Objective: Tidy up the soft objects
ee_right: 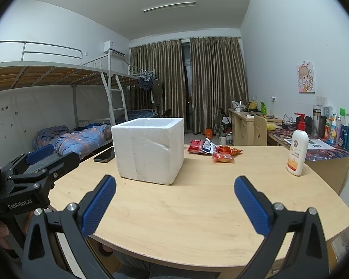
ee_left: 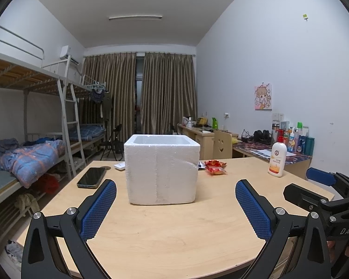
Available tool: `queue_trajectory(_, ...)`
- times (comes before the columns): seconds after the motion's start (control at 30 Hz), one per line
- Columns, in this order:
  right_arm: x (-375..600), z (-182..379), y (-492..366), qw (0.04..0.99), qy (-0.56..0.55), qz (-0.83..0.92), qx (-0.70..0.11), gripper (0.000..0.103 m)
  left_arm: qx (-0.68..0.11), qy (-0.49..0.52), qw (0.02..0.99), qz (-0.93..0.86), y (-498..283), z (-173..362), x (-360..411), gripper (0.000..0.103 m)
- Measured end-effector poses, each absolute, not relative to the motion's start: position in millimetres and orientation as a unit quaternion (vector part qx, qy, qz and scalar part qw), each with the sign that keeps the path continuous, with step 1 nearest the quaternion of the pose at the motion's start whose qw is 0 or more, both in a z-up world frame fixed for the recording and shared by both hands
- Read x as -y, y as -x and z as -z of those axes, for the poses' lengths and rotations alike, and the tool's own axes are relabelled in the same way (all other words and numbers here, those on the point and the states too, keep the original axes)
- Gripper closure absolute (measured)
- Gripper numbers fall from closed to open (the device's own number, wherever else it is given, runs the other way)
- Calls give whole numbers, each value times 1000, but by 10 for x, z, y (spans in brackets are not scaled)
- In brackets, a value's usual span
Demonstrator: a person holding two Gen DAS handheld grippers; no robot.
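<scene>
Foam box: white styrofoam box (ee_left: 161, 169), open-topped and upright, stands at the centre of the left wrist view; in the right wrist view (ee_right: 149, 150) it sits left of centre.
Counter: pale wood counter (ee_left: 174, 227) fills the lower half of both views and carries everything named here.
Snack packets: red and orange snack packets (ee_right: 211, 151) lie right of the box, near it but apart from it, toward the far edge; in the left wrist view only two of them (ee_left: 215, 167) show past the box's right side.
Lotion bottle: white pump bottle (ee_right: 297, 147) with a red pump stands upright at the right of the frame, well apart from the packets.
Phone: dark phone (ee_left: 92, 177) lies flat left of the box, near the counter's left edge.
Small white item: a flat white object (ee_left: 119, 165) lies behind the phone, just beside the box's left side; what it is cannot be told.
Left hand-held gripper: left hand-held gripper (ee_left: 175, 205) is spread wide, blue pads apart, nothing between them, over the counter in front of the box.
Right hand-held gripper: right hand-held gripper (ee_right: 174, 203) is likewise spread wide and holds nothing, over bare counter right of the box.
Background: bunk bed (ee_left: 35, 125) at the left, brown curtains (ee_left: 139, 93) at the middle.
</scene>
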State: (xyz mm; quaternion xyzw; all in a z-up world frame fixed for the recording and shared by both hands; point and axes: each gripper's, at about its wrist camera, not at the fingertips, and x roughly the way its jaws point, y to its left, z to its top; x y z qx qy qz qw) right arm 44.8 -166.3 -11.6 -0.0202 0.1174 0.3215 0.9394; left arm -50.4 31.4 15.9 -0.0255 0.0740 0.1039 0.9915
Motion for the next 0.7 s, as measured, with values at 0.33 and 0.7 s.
queue_trajectory(0.33,1626,100,-469,939,26,-323,-119,0,-75,26,991,-106,509,-155,-307,1)
queue_trajectory(0.7,1618,115,-453,938,26,-323,-120,0,-74,19,992,-101,509,-161,-274,1)
